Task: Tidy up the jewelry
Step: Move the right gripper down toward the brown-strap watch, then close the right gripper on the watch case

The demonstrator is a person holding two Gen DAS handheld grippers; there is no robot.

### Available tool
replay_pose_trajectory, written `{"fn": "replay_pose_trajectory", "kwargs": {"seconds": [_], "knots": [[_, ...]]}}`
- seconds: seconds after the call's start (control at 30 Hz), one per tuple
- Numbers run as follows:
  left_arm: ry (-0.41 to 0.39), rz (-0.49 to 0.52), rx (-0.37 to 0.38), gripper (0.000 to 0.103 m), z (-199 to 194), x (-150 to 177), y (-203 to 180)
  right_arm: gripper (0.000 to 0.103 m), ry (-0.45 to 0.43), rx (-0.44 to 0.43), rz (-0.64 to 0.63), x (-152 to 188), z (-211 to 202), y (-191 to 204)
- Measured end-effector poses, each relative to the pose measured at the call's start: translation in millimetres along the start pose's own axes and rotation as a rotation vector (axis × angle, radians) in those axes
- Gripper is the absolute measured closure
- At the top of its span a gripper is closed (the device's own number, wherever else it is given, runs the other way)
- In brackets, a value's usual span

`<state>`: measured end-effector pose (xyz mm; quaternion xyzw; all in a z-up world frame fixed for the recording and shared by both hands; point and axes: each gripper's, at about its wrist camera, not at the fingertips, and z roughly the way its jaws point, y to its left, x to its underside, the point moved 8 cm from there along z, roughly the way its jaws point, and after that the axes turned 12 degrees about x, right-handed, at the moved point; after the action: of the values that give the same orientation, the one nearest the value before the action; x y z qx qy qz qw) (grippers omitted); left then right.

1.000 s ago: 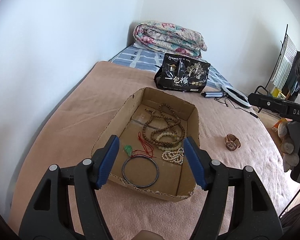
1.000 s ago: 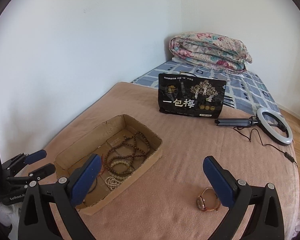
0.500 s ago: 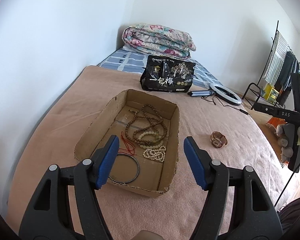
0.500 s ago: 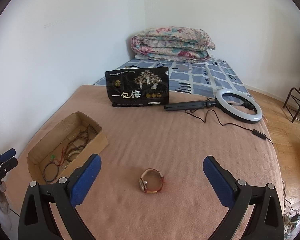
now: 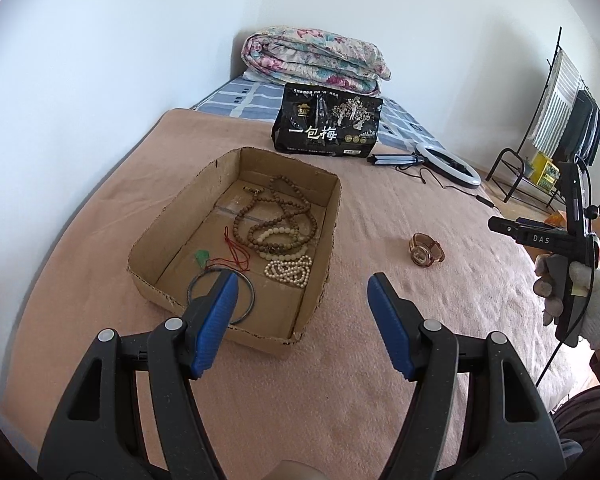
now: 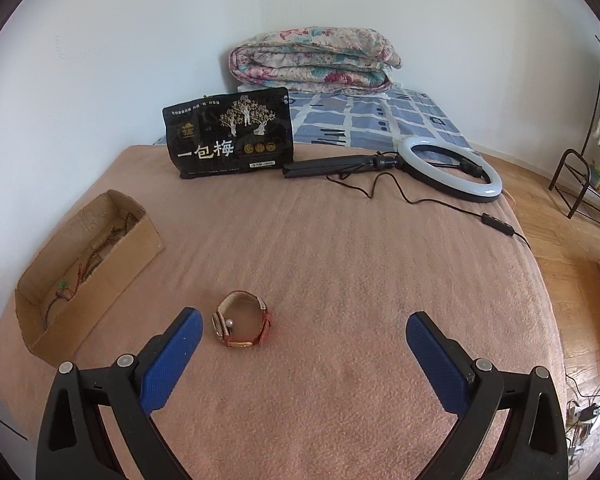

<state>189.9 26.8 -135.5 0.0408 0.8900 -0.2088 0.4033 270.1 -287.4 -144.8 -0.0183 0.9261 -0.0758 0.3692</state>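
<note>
The blanket point(image 6: 340, 264) over the bed is a matt, nubby pink-brown cloth. The box point(image 5: 320, 240) is raw brown cardboard, dull, with rough torn rims. In it lie matt brown beads point(image 5: 276, 216) that look wooden, smoother cream beads point(image 5: 288, 272), a red cord point(image 5: 236, 254) and a thin dark bangle point(image 5: 220, 300) with a slight sheen. The watch point(image 6: 242, 324) has a reddish leather-like strap and a shiny metal case. The bag point(image 6: 230, 140) near the blanket's far edge is glossy black plastic. The quilt point(image 6: 314, 60) is soft printed cloth. Each claw has matt black plastic arms and blue pads point(image 6: 172, 364) with a fine grippy texture.
</note>
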Motion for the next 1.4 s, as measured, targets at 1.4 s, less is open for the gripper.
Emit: {"fn": "replay_pose_trajectory", "kwargs": {"seconds": [1.4], "knots": [[0.016,-0.025,-0.127,0.034,-9,4,7,0.011,0.128,-0.126,-0.043,32,105,74]]}}
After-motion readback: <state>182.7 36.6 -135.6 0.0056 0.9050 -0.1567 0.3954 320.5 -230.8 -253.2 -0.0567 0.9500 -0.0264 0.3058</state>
